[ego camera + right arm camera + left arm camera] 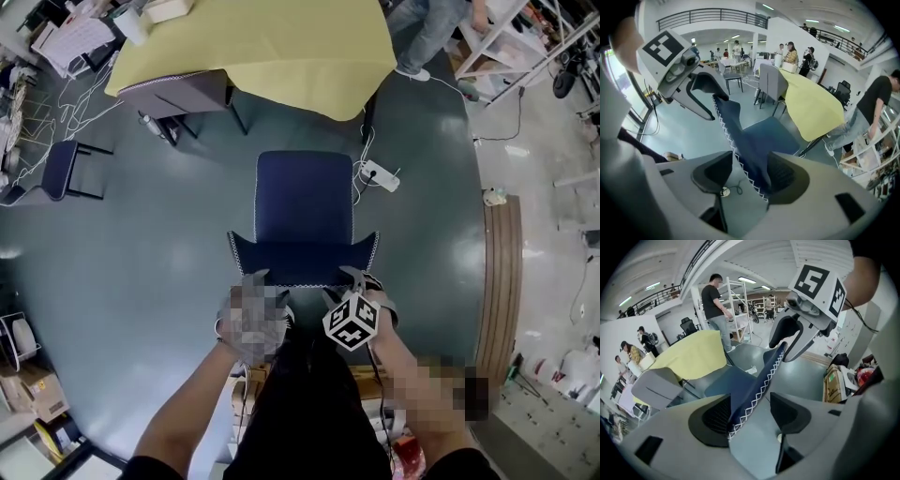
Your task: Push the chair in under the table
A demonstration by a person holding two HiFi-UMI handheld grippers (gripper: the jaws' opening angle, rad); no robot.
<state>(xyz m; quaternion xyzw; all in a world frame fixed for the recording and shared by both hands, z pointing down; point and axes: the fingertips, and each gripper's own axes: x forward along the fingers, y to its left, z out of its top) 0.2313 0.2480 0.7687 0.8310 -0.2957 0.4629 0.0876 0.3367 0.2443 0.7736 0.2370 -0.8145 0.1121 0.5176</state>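
Chair [303,211] at centre of head view, seat facing table [281,56] with yellow cloth at top of frame, apart from it, not under it. We see left gripper [752,411] jaws spread, astride backrest [761,380] top edge; stitched rim against one pad, gap at other. Right gripper [749,171] likewise: jaws spread, backrest between, unclamped.

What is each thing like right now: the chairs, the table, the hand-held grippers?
blue chair: upright, pulled out, not under the table.
table: covered with a yellow cloth.
grey chair: tucked partly under the table.
left hand-held gripper: open, the blue chair's back edge between its jaws.
right hand-held gripper: open, the same back edge between its jaws.
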